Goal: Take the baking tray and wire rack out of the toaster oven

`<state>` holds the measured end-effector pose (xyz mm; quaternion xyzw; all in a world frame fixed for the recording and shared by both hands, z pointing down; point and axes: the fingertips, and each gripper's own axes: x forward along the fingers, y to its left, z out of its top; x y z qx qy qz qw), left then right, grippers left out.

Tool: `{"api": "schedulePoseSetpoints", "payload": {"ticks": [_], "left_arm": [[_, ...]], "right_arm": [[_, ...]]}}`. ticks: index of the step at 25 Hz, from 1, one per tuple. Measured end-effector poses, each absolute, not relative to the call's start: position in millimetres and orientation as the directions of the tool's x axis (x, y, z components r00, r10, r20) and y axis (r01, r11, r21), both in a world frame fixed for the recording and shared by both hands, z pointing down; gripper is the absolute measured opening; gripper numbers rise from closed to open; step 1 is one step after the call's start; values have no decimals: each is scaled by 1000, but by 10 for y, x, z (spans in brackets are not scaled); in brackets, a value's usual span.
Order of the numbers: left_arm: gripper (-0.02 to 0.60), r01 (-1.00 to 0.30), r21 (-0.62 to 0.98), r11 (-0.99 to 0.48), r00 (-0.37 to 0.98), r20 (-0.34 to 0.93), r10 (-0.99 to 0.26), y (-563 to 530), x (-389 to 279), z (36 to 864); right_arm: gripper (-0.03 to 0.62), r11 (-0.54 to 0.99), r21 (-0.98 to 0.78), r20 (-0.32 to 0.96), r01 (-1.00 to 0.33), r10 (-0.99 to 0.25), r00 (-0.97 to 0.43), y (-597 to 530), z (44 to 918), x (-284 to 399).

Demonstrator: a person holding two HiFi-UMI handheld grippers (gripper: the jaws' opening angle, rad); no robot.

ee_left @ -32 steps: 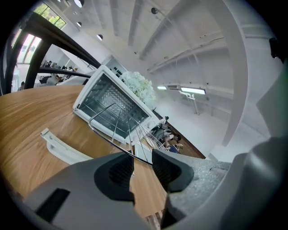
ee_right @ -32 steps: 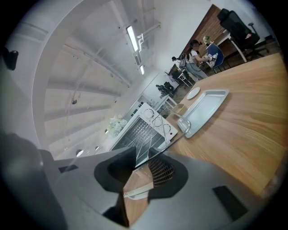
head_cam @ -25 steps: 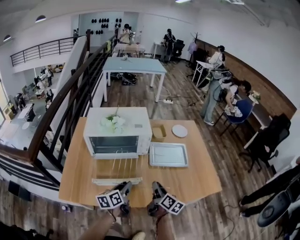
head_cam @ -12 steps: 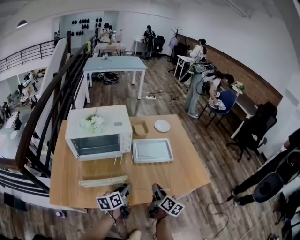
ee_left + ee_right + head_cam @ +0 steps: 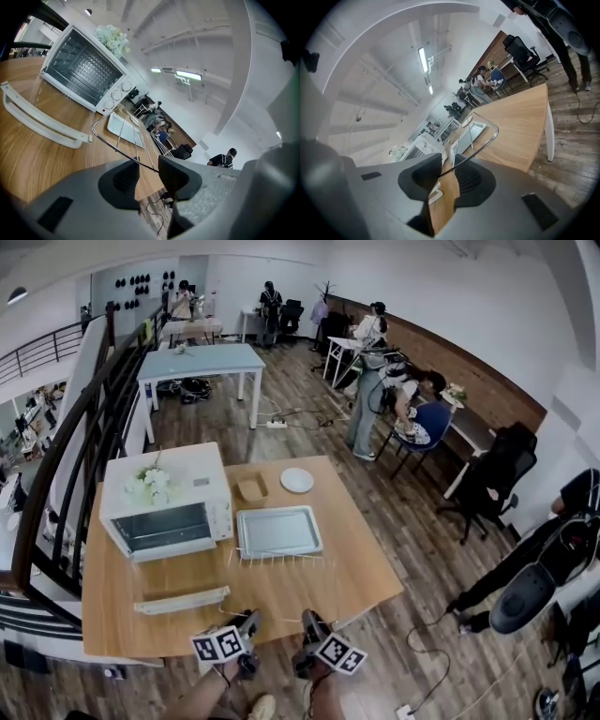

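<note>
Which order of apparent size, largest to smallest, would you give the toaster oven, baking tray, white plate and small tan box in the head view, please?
1. toaster oven
2. baking tray
3. white plate and small tan box: these look nearly alike, so I would not rank them.

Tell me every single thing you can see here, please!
table: 1, wooden, under everything
toaster oven: 1, white, table's left
flowers: 1 bunch, white, on the toaster oven
baking tray: 1, silver, right of the toaster oven
wire rack: 1, silver, in front of the baking tray
plate: 1, white, behind the baking tray
small box: 1, tan, beside the plate
long bar: 1, white, front left
people: several, background
left hand-held gripper: 1, grey, shut on the wire rack
right hand-held gripper: 1, grey, shut on the wire rack
</note>
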<state>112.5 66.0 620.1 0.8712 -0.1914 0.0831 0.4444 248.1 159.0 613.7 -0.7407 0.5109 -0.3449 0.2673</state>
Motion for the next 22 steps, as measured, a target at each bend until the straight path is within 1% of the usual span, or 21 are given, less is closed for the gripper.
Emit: {"api": "schedulePoseSetpoints", "payload": {"ticks": [8, 14, 19, 22], "left_arm": [[126, -431, 746, -507, 903, 356, -242, 830, 1301, 6496], [126, -456, 750, -478, 890, 384, -247, 892, 1390, 6653], [126, -477, 756, -449, 879, 405, -252, 856, 1490, 6802], [126, -492, 759, -426, 871, 420, -256, 837, 1542, 6900]], "right_arm": [[84, -367, -758, 281, -540, -930, 237, 1767, 6433, 2649], [84, -374, -771, 311, -515, -927, 208, 1802, 6605, 2738], [84, -379, -761, 331, -526, -925, 187, 1738, 6760, 2874], [84, -388, -772, 353, -503, -920, 168, 1700, 6880, 2922]]}}
